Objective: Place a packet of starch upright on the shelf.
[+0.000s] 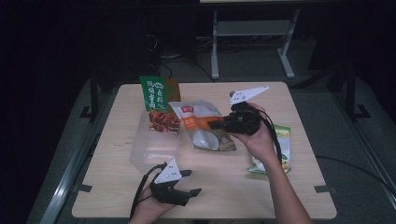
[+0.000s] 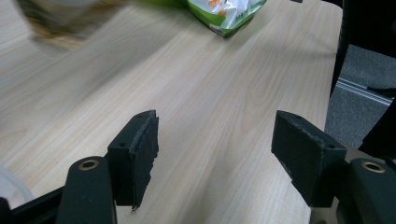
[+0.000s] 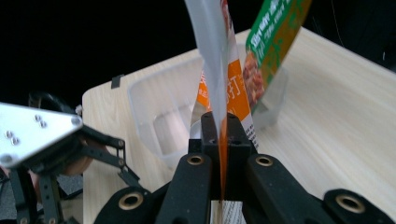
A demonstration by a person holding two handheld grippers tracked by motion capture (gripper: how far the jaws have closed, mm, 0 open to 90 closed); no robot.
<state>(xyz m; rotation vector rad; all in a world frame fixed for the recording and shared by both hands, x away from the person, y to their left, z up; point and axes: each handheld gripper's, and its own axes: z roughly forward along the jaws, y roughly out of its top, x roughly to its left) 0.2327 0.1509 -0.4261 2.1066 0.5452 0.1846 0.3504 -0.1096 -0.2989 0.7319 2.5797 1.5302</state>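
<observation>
The white and orange snack bag (image 1: 201,126) hangs above the middle of the table (image 1: 116,186), just right of the clear plastic box (image 1: 154,147). The right gripper (image 1: 215,124) is clamped on its edge — in the right gripper view the bag (image 3: 219,56) rises straight out of the closed jaws. A green packet (image 1: 155,95) stands in the far end of the box. A green and white bag (image 1: 280,149) lies flat near the table's right edge, partly under the right forearm. The left gripper (image 1: 189,182) hovers low over the near edge — its jaws stand wide apart over bare wood, nothing between them.
</observation>
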